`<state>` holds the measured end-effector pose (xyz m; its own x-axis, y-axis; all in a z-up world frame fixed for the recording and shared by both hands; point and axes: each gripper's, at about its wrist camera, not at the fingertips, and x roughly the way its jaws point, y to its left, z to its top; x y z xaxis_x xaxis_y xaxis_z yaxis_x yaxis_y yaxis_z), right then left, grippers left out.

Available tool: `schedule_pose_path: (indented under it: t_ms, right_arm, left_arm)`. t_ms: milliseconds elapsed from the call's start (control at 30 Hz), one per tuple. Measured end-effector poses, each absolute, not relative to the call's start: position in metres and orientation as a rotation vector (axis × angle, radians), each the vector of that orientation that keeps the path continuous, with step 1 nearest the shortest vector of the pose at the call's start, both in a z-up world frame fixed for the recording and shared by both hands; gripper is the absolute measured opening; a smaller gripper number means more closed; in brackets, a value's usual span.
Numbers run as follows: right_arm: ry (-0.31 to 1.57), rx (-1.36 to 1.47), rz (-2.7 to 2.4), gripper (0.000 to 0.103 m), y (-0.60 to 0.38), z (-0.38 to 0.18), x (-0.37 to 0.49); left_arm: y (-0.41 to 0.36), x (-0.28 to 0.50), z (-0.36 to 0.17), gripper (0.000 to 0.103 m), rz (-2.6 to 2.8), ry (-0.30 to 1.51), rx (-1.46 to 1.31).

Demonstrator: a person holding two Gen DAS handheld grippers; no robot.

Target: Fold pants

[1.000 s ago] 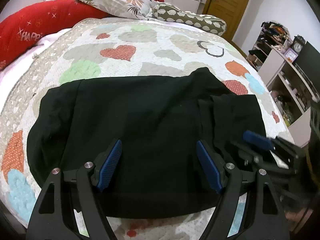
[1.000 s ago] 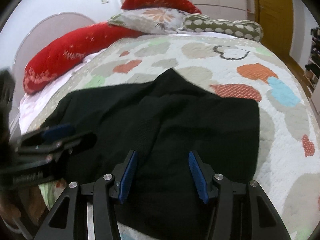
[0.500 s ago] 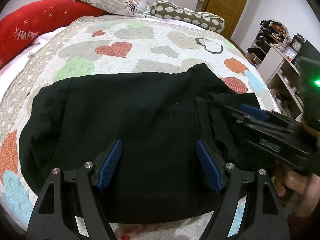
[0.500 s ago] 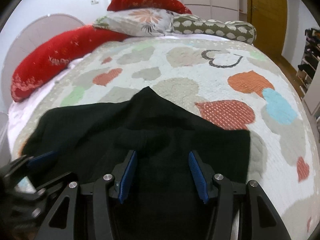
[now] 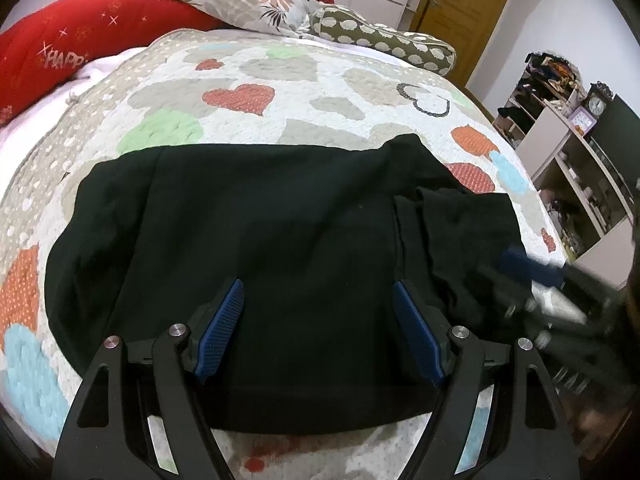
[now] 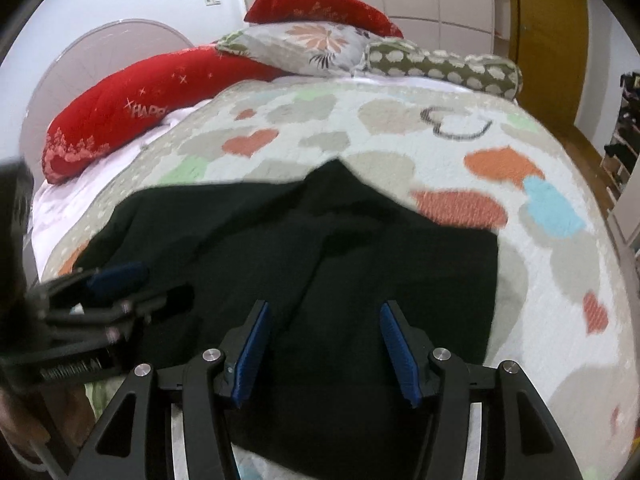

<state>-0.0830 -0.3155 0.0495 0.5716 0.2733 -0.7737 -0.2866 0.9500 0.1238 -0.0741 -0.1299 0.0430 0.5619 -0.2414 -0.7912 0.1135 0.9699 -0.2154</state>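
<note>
Black pants (image 5: 260, 224) lie folded flat on the heart-patterned quilt (image 5: 240, 80), with a smaller folded layer at their right end (image 5: 468, 232). My left gripper (image 5: 318, 300) is open and empty, hovering over the near middle of the pants. My right gripper (image 6: 325, 322) is open and empty above the pants (image 6: 360, 248) near their right part. The right gripper also shows blurred at the right edge of the left wrist view (image 5: 536, 276). The left gripper shows at the left edge of the right wrist view (image 6: 116, 280).
Red bolsters (image 5: 60, 52), a floral pillow (image 5: 248, 0) and a green spotted bolster (image 5: 380, 40) line the head of the bed. Shelves with clutter (image 5: 568, 160) and a wooden door (image 5: 464, 12) stand to the right of the bed.
The right gripper first moved forward over the pants' right end, then pulled back toward the near edge. The left gripper stayed nearly still. The pants have not moved.
</note>
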Motion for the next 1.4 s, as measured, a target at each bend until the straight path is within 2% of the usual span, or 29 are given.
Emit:
schedule_pose_path:
  t_ms: [100, 333, 1067, 1400]
  right_arm:
    - [0.913, -0.003, 0.332, 0.055, -0.312, 0.035, -0.087]
    - [0.884, 0.015, 0.335, 0.055, -0.312, 0.060, -0.093]
    - [0.861, 0.029, 0.357, 0.057, -0.294, 0.089, -0.123]
    - [0.891, 0.033, 0.395, 0.057, -0.282, 0.077, -0.106]
  left_arm:
    - [-0.128, -0.079, 0.044, 0.078, -0.210, 0.951, -0.158]
    - [-0.115, -0.087, 0.050, 0.078, -0.192, 0.953, -0.205]
    - [-0.084, -0.114, 0.070, 0.078, -0.202, 0.916, -0.333]
    - [-0.069, -0.110, 0.059, 0.078, -0.182, 0.933, -0.388]
